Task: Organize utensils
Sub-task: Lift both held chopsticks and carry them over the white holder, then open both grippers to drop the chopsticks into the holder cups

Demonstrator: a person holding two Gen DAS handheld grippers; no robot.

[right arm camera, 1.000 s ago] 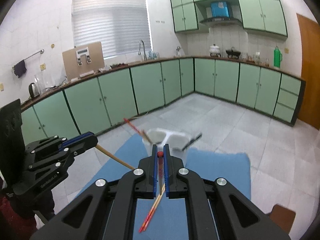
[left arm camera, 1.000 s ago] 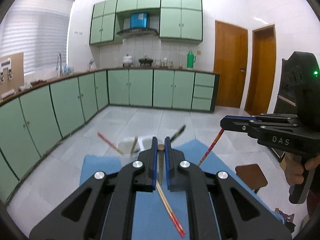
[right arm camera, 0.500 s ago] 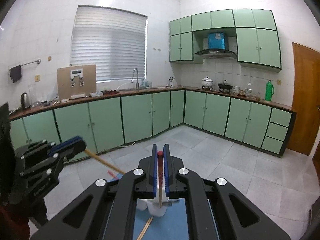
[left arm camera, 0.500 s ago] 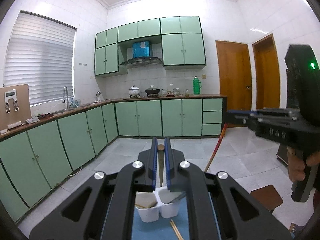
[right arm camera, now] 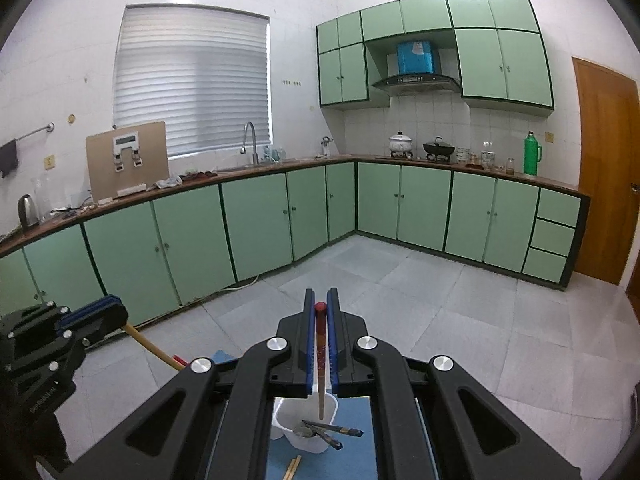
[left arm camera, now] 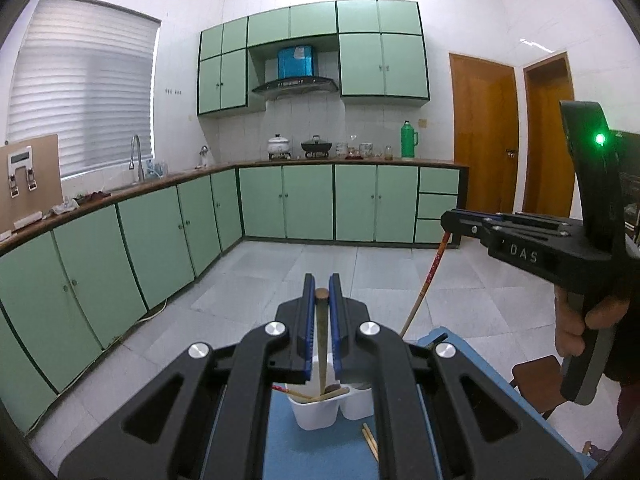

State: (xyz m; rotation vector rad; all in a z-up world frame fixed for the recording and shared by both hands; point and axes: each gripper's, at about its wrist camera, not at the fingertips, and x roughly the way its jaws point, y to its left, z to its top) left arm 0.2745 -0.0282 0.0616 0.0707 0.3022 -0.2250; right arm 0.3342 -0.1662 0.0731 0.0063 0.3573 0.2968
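My left gripper (left arm camera: 321, 296) is shut on a plain wooden chopstick (left arm camera: 321, 344) that hangs down into the left cup of a white two-cup holder (left arm camera: 320, 416) on a blue mat (left arm camera: 288, 448). My right gripper (right arm camera: 320, 306) is shut on a red-topped chopstick (right arm camera: 321, 364) held upright over the holder (right arm camera: 308, 408), its tip above the rim. It also shows in the left wrist view (left arm camera: 448, 220), with its chopstick (left arm camera: 424, 288) slanting down. The holder has dark utensils (right arm camera: 328, 430) in one cup and wooden chopsticks (left arm camera: 316, 396) in the other.
A pair of chopsticks (left arm camera: 370, 442) lies on the mat in front of the holder. A brown stool (left arm camera: 540, 376) stands to the right of the table. Green kitchen cabinets (left arm camera: 296, 200) line the far walls across a tiled floor.
Both grippers rose and tilted up, each with its chopstick, then came level over the holder. The left chopstick's tip now reaches into the left cup.
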